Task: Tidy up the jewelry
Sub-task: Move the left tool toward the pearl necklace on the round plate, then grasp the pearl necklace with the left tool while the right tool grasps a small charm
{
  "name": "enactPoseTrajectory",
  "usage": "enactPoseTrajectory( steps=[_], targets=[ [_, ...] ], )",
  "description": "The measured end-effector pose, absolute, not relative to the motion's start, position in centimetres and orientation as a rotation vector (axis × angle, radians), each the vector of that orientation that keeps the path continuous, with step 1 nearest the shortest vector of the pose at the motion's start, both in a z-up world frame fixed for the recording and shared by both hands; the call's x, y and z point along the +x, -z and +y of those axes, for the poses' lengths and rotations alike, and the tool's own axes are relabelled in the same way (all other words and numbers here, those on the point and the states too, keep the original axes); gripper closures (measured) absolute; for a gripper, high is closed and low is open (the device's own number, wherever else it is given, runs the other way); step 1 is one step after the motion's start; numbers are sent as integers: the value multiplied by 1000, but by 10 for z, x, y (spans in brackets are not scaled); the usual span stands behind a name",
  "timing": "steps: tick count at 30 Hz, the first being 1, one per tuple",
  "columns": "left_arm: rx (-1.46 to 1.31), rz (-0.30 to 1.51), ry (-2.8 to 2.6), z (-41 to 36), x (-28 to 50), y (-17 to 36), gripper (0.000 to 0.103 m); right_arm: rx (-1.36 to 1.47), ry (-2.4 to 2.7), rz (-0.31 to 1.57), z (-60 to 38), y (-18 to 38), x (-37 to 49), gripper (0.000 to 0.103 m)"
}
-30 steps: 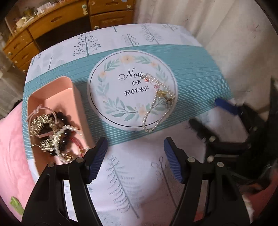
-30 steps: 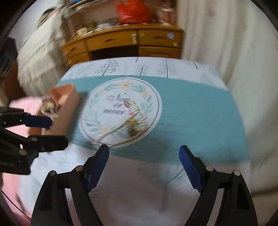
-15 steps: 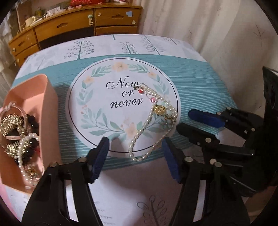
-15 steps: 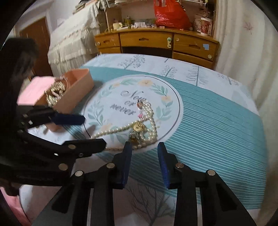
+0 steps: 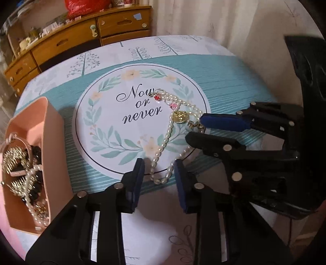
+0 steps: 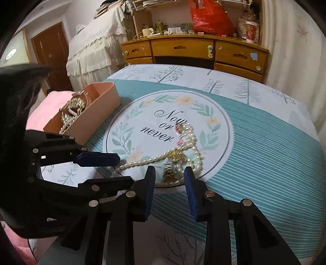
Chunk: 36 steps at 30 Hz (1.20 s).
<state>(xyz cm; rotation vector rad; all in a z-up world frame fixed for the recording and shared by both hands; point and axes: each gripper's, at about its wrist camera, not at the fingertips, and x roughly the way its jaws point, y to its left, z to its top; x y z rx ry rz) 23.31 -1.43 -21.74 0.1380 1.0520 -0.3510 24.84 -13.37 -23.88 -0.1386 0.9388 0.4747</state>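
Note:
A pearl necklace point(image 5: 166, 138) with a gold coin charm point(image 5: 180, 116) and red and pink stones lies on the round "Now or never" print point(image 5: 114, 126) of the tablecloth. My left gripper point(image 5: 159, 175) straddles the near end of its loop. The jaws are closing and the pads stand just clear of the pearls. My right gripper point(image 6: 169, 178) straddles the gold clasp end point(image 6: 170, 173), its jaws also closing without pressing. Each gripper shows in the other's view: the right gripper point(image 5: 195, 131), the left gripper point(image 6: 125, 169). A pink box point(image 5: 51, 126) on the left holds several pieces of jewelry.
The pink box point(image 6: 97, 110) stands at the table's left edge, with pink cloth point(image 6: 46, 108) beside it. A wooden dresser point(image 6: 183, 49) with a red bag point(image 6: 209, 18) stands behind the table, and a pale curtain point(image 5: 214, 20) hangs to the right.
Both grippers have come down to the necklace and their jaws have narrowed, the right one first. Each now has part of the necklace between its fingers.

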Motion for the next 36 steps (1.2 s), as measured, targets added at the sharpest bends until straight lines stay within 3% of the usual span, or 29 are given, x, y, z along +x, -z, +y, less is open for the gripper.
enactPoseTrajectory(
  steps=[3,5,13,14,25,36],
  targets=[
    [146,1039,350,-13,232,218,85,-163,-483,932,-127,239,249,78],
    [157,1027,349,-11,231,218,92,-168,-504,947,-121,242,252,86],
    [162,1008,365,-11,222,217,96,-112,-509,955,-122,240,254,86],
    [156,996,370,-10,219,214,103,-102,-503,949,-124,238,254,86],
    [155,1017,387,-4,198,205,103,-67,-395,919,-149,217,246,86],
    [153,1025,379,-50,239,211,103,35,-198,920,-210,212,247,86]
  ],
)
